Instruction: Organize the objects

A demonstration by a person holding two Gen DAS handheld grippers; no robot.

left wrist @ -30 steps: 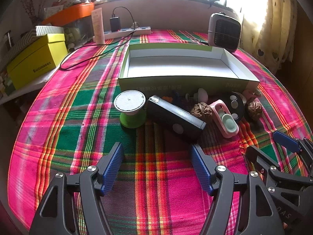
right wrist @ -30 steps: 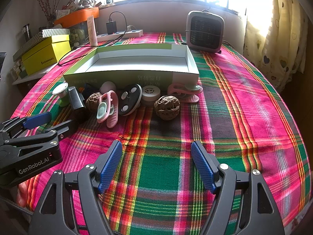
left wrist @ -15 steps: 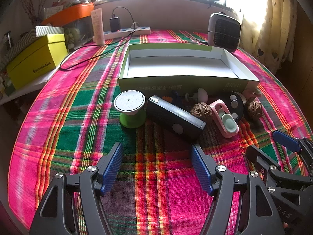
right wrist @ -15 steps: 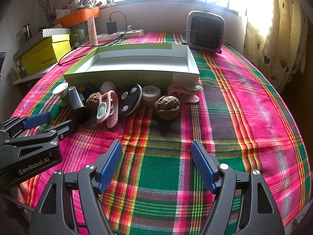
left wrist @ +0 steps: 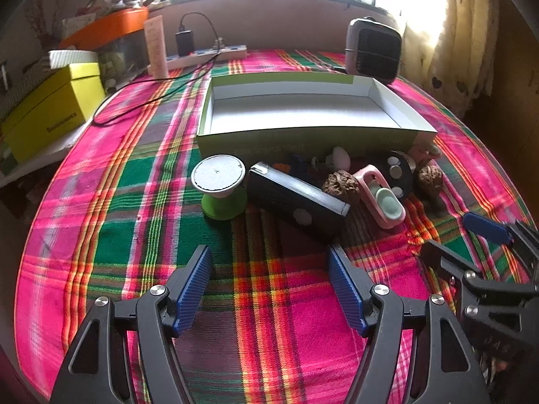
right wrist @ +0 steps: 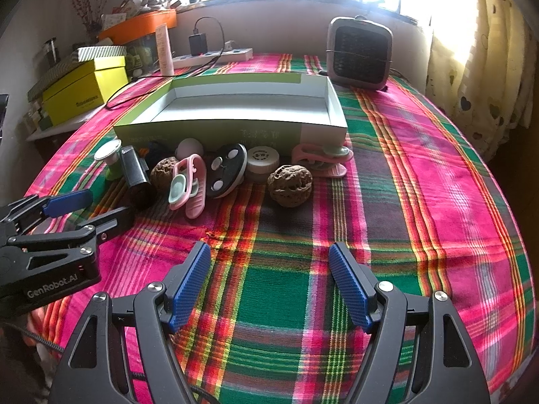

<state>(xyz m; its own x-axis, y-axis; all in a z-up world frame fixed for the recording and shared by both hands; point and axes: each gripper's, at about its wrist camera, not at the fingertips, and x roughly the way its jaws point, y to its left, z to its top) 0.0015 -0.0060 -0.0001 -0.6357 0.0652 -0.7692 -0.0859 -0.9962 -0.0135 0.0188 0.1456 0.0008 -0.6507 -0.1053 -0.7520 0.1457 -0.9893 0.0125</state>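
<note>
An empty green-sided box (left wrist: pixel 303 134) (right wrist: pixel 215 133) lies on the plaid cloth. In front of it sits a row of small items: a green spool with a white top (left wrist: pixel 220 188) (right wrist: pixel 109 158), a black rectangular case (left wrist: pixel 296 200) (right wrist: pixel 136 176), two walnuts (left wrist: pixel 340 187) (right wrist: pixel 290 185), a pink clip (left wrist: pixel 384 195) (right wrist: pixel 188 185), a black round disc (left wrist: pixel 399 173) (right wrist: pixel 225 171), a white jar (right wrist: pixel 263 161) and a second pink clip (right wrist: pixel 323 160). My left gripper (left wrist: pixel 269 286) is open just short of the black case. My right gripper (right wrist: pixel 269 282) is open, short of the nearer walnut.
A small grey heater (left wrist: pixel 372 48) (right wrist: pixel 358 55) stands behind the box. A power strip with a charger (left wrist: pixel 202 55) (right wrist: pixel 215 54), a cream tube (left wrist: pixel 156 47) and yellow and orange boxes (left wrist: pixel 50 107) (right wrist: pixel 84 92) line the back left. Plaid cloth (right wrist: pixel 421 202) lies bare at right.
</note>
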